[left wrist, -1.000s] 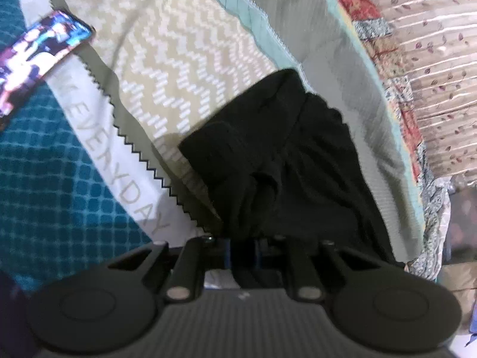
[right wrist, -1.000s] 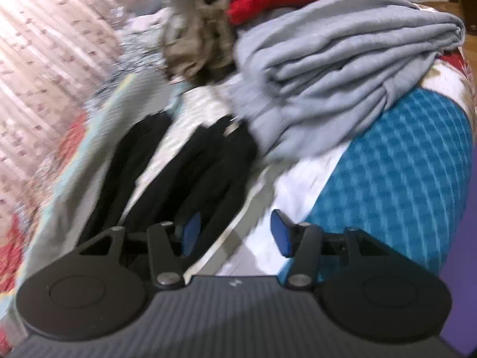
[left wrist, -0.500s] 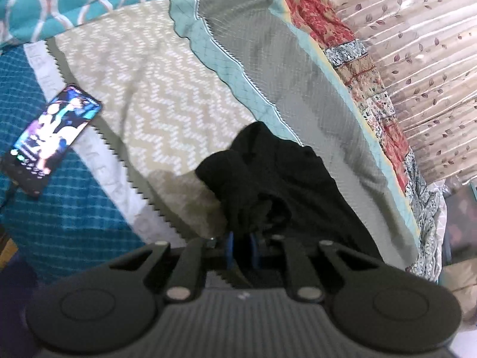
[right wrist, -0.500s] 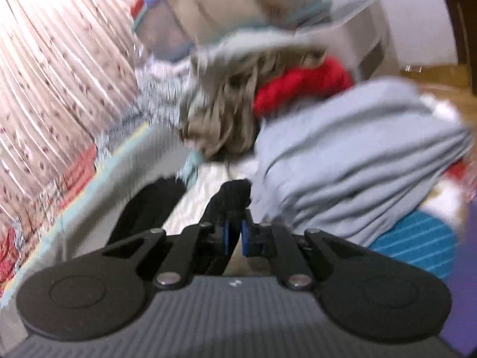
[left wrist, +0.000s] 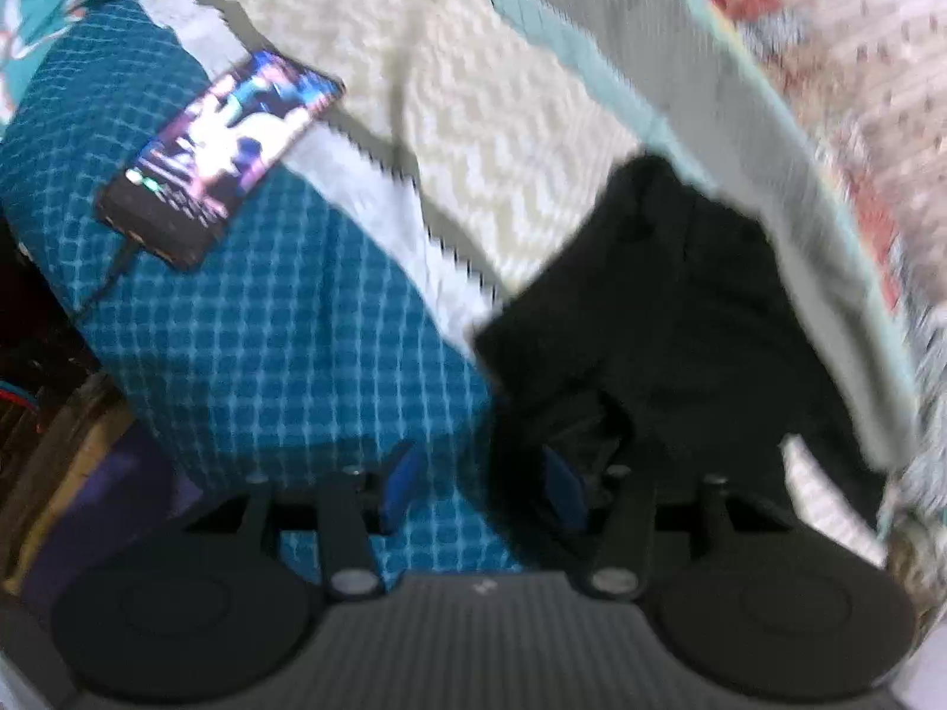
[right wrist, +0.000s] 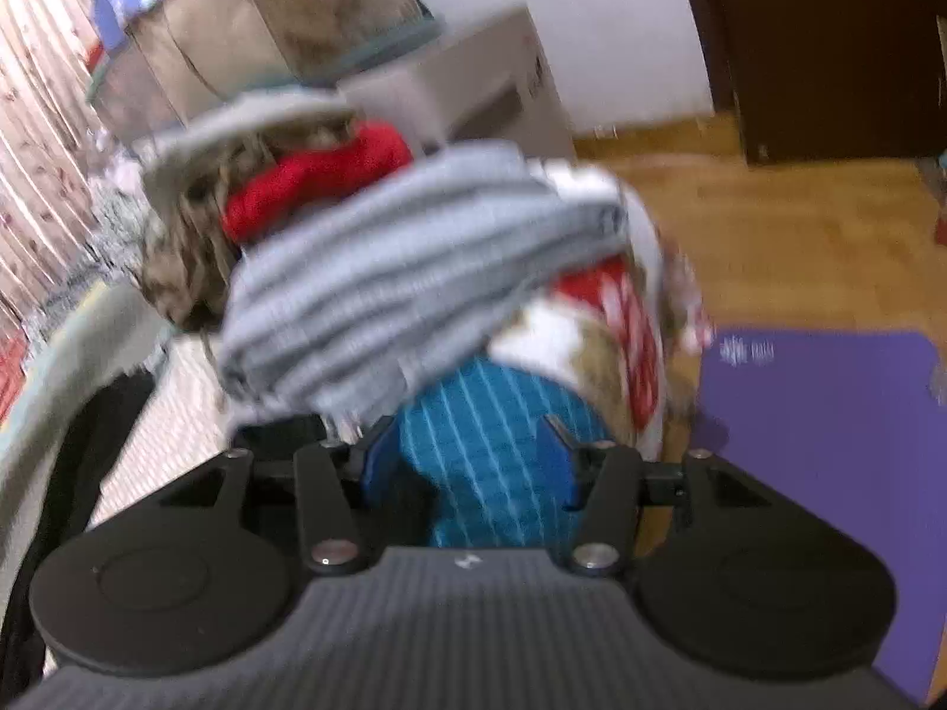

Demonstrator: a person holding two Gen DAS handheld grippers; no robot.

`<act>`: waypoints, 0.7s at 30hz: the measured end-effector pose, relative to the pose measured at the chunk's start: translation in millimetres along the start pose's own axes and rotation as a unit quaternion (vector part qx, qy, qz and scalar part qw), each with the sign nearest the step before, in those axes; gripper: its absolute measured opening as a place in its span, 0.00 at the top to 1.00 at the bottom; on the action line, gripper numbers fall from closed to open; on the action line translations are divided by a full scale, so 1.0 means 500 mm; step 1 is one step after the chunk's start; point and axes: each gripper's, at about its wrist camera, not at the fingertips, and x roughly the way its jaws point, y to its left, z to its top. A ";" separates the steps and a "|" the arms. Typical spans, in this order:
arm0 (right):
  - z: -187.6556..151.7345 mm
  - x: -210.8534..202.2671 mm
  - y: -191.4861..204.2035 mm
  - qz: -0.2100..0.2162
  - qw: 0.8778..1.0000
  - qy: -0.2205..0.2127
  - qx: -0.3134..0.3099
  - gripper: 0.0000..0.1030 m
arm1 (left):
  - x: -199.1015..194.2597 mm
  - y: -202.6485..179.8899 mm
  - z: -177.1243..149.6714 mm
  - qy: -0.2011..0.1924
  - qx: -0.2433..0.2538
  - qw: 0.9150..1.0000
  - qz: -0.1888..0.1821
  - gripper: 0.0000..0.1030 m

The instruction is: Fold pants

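On the bed, ahead of both jaws: a pair of pants mid-fold, both views smeared by motion.

Left hand-held gripper [left wrist: 482, 488]: jaws opening, blue pads apart; a dark fold of cloth hangs in front of the right pad, and the blur hides whether it touches; nothing is pinched.

Black pants [left wrist: 680, 319]: bunched just ahead and to the right of the left hand-held gripper, lying across the zigzag-patterned bedspread [left wrist: 473, 118] and reaching a grey-green blanket [left wrist: 740, 136] beyond.

Phone [left wrist: 219, 157]: well ahead and to the left of the left hand-held gripper, screen lit, resting on the teal checked cover [left wrist: 266, 355], a cable trailing from its near end.

Right hand-held gripper [right wrist: 467, 461]: jaws opening, released, nothing between the blue pads; teal cover shows through the gap.

Pants in the right wrist view [right wrist: 100, 449]: a dark strip at the left of that hand-held gripper, clear of its pads.

Grey folded garment [right wrist: 402, 284]: just ahead of the right hand-held gripper, with a red garment [right wrist: 313, 177] behind it.

Purple mat [right wrist: 817, 473]: to the right, on the wooden floor [right wrist: 799, 225].
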 end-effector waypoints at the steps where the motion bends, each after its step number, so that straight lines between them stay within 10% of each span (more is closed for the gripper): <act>1: 0.008 -0.008 0.013 0.011 1.000 -0.009 -0.008 0.47 | -0.021 0.002 0.010 -0.027 -0.006 1.000 0.013 0.56; 11: 0.038 0.058 0.263 0.201 0.973 0.069 -0.087 0.49 | 0.002 -0.157 0.126 -0.103 0.068 0.992 0.030 0.55; 21: 0.034 0.342 0.473 0.227 0.960 0.140 -0.082 0.50 | 0.307 -0.425 0.174 -0.044 0.168 0.985 0.013 0.58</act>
